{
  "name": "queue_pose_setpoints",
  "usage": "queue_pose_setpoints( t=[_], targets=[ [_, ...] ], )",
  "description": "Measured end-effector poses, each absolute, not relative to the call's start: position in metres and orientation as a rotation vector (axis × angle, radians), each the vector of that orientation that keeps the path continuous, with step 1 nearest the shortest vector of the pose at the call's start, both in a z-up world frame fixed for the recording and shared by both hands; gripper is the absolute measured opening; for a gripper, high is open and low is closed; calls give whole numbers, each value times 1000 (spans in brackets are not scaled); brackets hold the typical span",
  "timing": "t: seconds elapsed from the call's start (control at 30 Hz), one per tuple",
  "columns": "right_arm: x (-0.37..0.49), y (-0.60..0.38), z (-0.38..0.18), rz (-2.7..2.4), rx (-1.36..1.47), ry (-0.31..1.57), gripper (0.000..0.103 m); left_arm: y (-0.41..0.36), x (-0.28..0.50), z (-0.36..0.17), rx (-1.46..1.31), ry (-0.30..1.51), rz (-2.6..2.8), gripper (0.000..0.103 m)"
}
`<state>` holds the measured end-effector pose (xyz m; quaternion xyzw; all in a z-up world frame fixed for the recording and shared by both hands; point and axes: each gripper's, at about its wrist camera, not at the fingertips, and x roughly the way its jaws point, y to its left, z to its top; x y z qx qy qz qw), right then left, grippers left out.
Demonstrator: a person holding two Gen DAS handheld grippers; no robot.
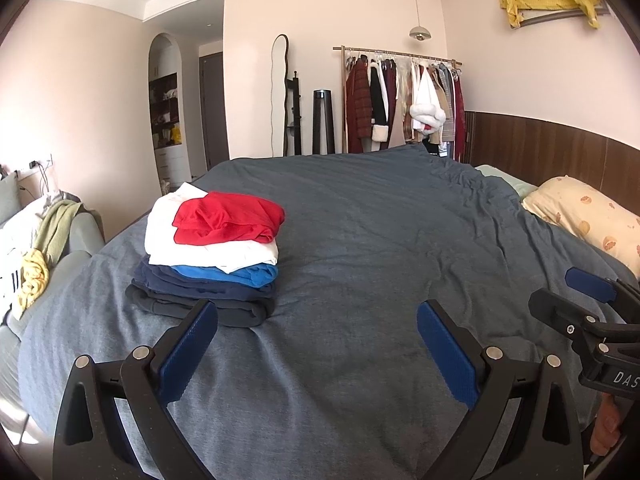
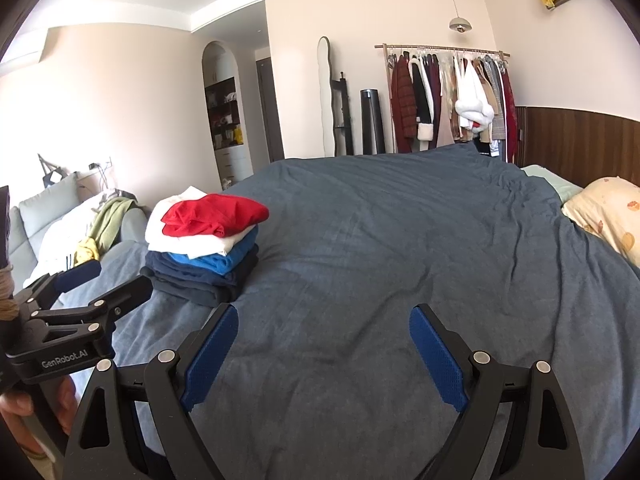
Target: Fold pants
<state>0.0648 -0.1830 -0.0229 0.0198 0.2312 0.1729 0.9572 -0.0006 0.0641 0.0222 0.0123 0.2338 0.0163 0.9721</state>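
A stack of folded clothes [image 1: 210, 256] lies on the left part of the grey-blue bed cover [image 1: 380, 240]: a red piece on top, then white, bright blue, navy and dark grey. It also shows in the right wrist view [image 2: 206, 246]. My left gripper [image 1: 318, 316] is open and empty, above the cover, just right of the stack's near corner. My right gripper [image 2: 322, 320] is open and empty above the bare cover [image 2: 400, 240]. Each gripper shows at the edge of the other's view: the right [image 1: 572, 300], the left [image 2: 104, 282]. No unfolded pants are in view.
A patterned pillow [image 1: 588, 216] lies at the bed's right side by the wooden wall panel. A sofa with a green throw [image 1: 56, 224] stands left of the bed. A clothes rack [image 1: 404, 104], a mirror and a black tower stand beyond the far edge.
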Motion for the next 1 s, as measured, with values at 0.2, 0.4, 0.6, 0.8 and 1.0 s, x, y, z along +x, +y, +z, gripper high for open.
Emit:
queue_pose_setpoints(
  t=[0.2,0.4,0.6,0.8,1.0],
  targets=[
    [63,-184,-24,350,39,472,88,64,-2,22,23,473,34,102],
    [62,-185,-25,352,34,474,89,63,-3,21,25,476,33,102],
    [62,-185,-26,351,34,478,88,63,-4,20,22,478,31,102],
    [62,-185,-28,352,31,480,88,65,-3,18,20,479,38,102],
    [64,-186,-29,353,23,482,88,66,-4,15,11,491,42,103]
  ],
)
